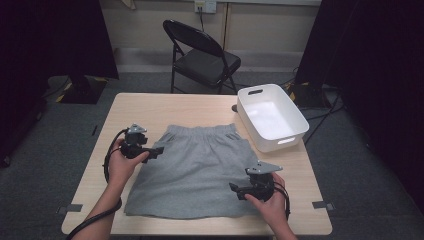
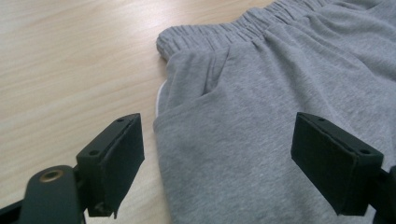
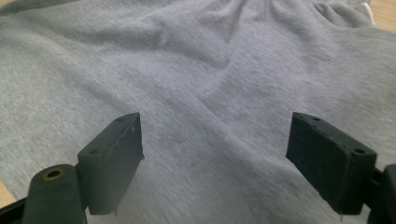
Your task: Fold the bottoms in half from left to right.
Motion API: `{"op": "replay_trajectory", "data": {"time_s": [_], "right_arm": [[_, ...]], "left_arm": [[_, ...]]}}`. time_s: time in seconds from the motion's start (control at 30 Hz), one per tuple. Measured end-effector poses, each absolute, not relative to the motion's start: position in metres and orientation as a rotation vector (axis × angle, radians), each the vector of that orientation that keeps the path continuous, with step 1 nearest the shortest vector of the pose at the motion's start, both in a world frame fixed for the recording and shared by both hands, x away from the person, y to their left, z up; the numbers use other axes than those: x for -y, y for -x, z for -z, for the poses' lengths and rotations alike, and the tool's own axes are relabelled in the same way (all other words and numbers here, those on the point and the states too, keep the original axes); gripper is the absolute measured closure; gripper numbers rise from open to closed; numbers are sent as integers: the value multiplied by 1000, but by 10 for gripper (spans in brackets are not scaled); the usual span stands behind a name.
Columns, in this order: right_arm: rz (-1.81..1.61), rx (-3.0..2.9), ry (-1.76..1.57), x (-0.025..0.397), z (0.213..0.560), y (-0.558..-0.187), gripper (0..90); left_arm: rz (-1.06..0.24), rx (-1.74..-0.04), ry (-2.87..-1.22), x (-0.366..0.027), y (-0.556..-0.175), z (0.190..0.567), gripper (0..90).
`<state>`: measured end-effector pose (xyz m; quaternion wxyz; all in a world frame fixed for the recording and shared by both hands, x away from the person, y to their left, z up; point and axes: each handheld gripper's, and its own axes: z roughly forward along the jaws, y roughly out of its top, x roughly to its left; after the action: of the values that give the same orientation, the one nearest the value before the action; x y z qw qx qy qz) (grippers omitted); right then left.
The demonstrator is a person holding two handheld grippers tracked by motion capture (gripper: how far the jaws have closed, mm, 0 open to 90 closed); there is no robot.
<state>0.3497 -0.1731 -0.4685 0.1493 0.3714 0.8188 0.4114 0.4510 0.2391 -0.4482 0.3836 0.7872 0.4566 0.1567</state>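
Note:
A pair of grey shorts [image 1: 192, 170] lies flat on the wooden table [image 1: 145, 107], waistband toward the far side. My left gripper [image 1: 156, 151] hovers at the shorts' left edge, open, with the side pocket and hem [image 2: 224, 116] between its spread jaws. My right gripper [image 1: 236, 190] hangs over the shorts' lower right part, open too, with plain grey cloth [image 3: 210, 93] under it. Neither holds anything.
A white plastic bin [image 1: 271, 116] stands at the table's far right corner, empty. A black folding chair [image 1: 200, 55] stands beyond the table. Bare wood shows to the left of the shorts [image 2: 70, 70] and along the far edge.

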Motion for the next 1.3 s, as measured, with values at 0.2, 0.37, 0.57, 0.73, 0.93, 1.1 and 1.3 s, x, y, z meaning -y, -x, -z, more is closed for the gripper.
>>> {"op": "replay_trajectory", "data": {"time_s": [0.2, 0.37, 0.57, 0.73, 0.93, 1.1, 1.3], "right_arm": [[-1195, -2371, -1046, 161, 468, -350, 182], [-1203, -2380, -1026, 151, 467, -350, 188], [-1231, -2399, -996, 136, 464, -351, 191], [-1235, -2414, -976, 125, 465, -352, 193], [-1254, -2412, -978, 119, 466, -352, 199], [-1247, -2421, -976, 116, 467, -353, 199], [-1245, -2423, -975, 112, 467, -355, 200]], "left_arm": [[-392, -1165, -2001, -236, -458, 446, 170], [-382, -1163, -2001, -232, -464, 447, 170], [-380, -1160, -2017, -228, -472, 450, 171], [-375, -1152, -2018, -224, -478, 453, 172], [-377, -1145, -2019, -221, -486, 455, 173], [-386, -1146, -2018, -220, -492, 456, 174], [-412, -1137, -2043, -219, -498, 457, 197]]}}
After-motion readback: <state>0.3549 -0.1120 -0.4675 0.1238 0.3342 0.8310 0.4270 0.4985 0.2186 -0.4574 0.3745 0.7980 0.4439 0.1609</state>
